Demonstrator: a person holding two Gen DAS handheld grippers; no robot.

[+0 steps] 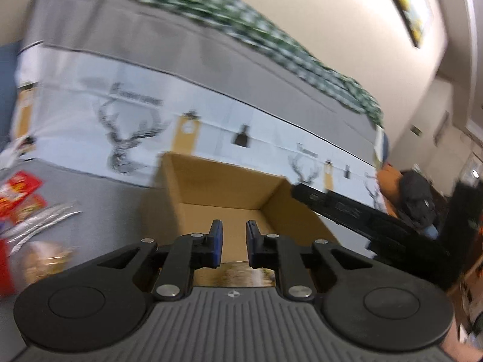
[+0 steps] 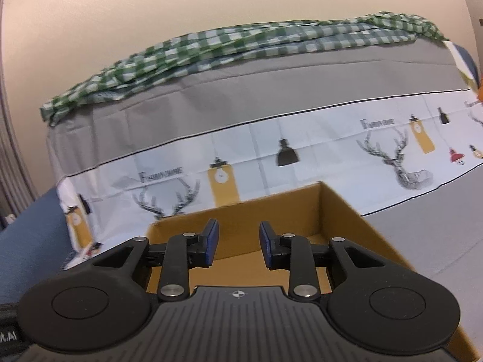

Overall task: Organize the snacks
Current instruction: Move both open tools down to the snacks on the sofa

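An open cardboard box [image 1: 229, 187] stands on a grey cloth surface, in front of a backrest draped in deer-print cloth. My left gripper [image 1: 235, 235] hovers over the box's near side, its blue pads a narrow slit apart and nothing between them. Just under its fingers shows a glossy gold-brown packet [image 1: 238, 271]; whether it lies inside the box I cannot tell. Loose snacks lie to the left: red packets [image 1: 18, 193], a silver one [image 1: 45, 220] and a blurred golden one [image 1: 45, 259]. My right gripper [image 2: 238, 241] stands open and empty over the same box [image 2: 338, 211].
The right hand's black tool body [image 1: 362, 214] reaches over the box's right wall. A green checked cloth [image 2: 241, 45] lies along the top of the backrest. A black bag [image 1: 416, 193] and an orange thing sit at the far right. A blue cushion [image 2: 33, 235] is at the left.
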